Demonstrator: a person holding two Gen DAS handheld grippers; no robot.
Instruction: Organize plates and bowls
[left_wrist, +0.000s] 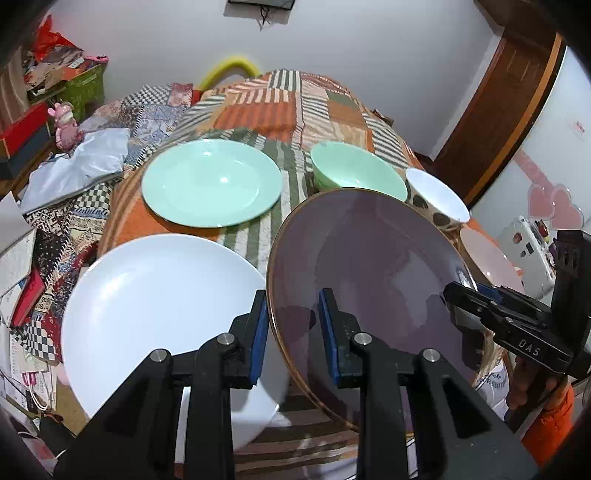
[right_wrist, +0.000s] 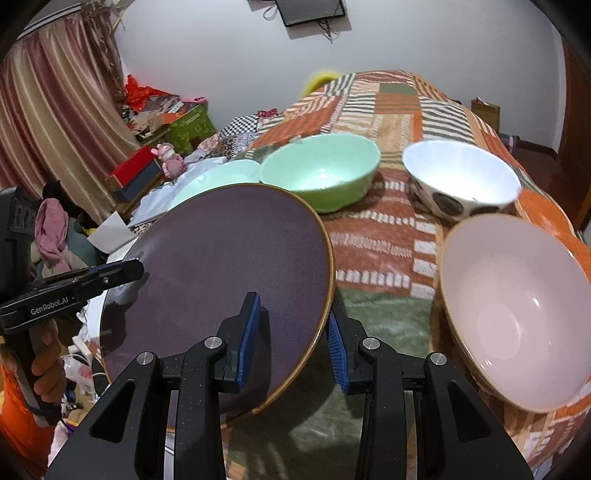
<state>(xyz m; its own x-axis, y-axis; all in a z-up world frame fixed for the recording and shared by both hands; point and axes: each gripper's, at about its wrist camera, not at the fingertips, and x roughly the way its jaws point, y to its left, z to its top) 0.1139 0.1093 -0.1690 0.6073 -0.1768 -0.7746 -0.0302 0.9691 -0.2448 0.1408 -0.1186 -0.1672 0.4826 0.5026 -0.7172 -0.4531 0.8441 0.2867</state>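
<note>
The purple plate (left_wrist: 369, 280) hides most of the pink bowl (left_wrist: 491, 258) at 3 o'clock. Both tools, left (left_wrist: 291, 332) and right (right_wrist: 293, 332), pinch its rim above the quilted bed (left_wrist: 266, 103).

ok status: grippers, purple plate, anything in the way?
Left gripper and right gripper each straddle the purple plate rim, jaws not visibly clamped. Plate tilted, overlapping white plate. Pink bowl close on the right.

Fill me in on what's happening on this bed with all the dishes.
A person holds a claw in each hand. The left claw and right claw each straddle an opposite edge of the purple plate, tilted above the patchwork blanket. The white plate, green plate, green bowl, spotted bowl and pink bowl sit untouched.
</note>
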